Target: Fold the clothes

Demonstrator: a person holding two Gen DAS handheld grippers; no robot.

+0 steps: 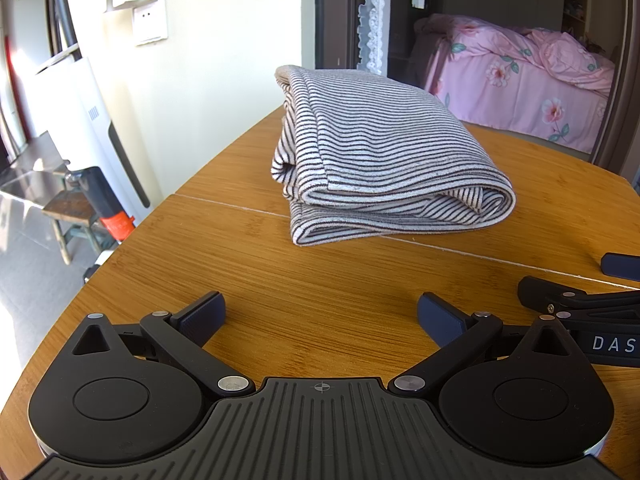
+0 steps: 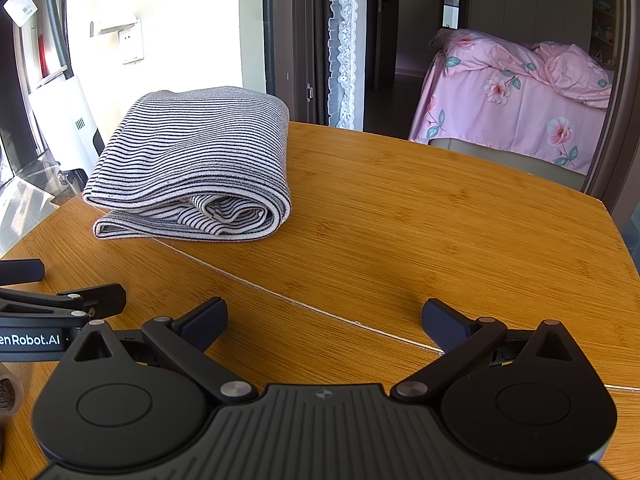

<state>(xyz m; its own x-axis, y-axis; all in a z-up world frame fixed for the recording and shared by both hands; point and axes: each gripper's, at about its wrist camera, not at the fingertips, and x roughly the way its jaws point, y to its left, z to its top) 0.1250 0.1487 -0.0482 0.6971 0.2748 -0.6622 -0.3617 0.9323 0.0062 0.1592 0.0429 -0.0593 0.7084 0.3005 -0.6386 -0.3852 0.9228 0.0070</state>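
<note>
Both grippers sit low at the near edge of the wooden table (image 1: 340, 280), side by side and close together, each pointing across the top toward the far side. On the left gripper (image 1: 321, 314) the fingers (image 1: 204, 314) are spread wide with nothing between them but bare wood, and the right gripper (image 2: 325, 320) is the same, its fingers (image 2: 444, 326) apart and empty. Neither touches the cloth. The striped garment (image 1: 380, 152) lies well ahead of them as a thick folded bundle, on the left part of the table toward the far edge, its rolled fold facing the grippers and its loose hemmed edges stacked on its left side. To me the folding looks about finished, so the trouble from here would come from fussing with it. A finger that catches only the top layer would peel it back and undo the stack, since the layers lie loose on each other. A push from the front could slide the whole bundle over the smooth wood toward the far edge, which looks near. The seam (image 2: 288, 300) running across the table could also snag a dragged hem. With the grippers this close together, a careless swing could knock one against the other.
</note>
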